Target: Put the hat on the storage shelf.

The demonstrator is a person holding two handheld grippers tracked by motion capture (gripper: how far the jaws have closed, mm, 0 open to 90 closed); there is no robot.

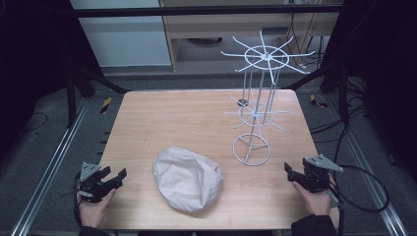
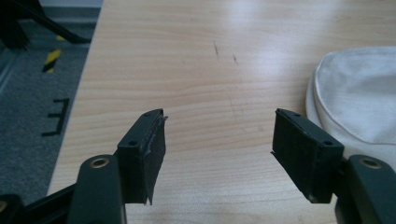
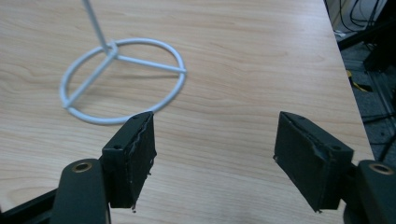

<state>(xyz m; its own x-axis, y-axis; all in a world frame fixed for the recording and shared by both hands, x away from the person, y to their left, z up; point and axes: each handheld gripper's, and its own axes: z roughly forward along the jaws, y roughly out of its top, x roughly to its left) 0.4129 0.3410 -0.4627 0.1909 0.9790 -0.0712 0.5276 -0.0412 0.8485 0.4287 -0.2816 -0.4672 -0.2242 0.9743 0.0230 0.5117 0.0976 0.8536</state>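
Note:
A cream-white cloth cap (image 1: 187, 178) lies crumpled on the wooden table (image 1: 196, 118), near its front edge; its rim (image 2: 359, 93) shows at the right of the left gripper view. A white wire rack (image 1: 256, 98) with two tiers of radiating hooks stands at the right; its round base (image 3: 122, 80) lies ahead of the right gripper. My left gripper (image 1: 114, 180) (image 2: 218, 154) hovers open at the table's front left corner, left of the cap, nothing between its jaws. My right gripper (image 1: 291, 171) (image 3: 215, 156) stands open at the front right, empty, just short of the rack's base.
Grey floor and metal rails flank the table on both sides. Black cables (image 1: 364, 187) trail at the right. A dark frame bar (image 1: 196, 11) and a wooden cabinet (image 1: 236, 29) stand behind the table. A small dark round object (image 1: 242, 103) sits behind the rack.

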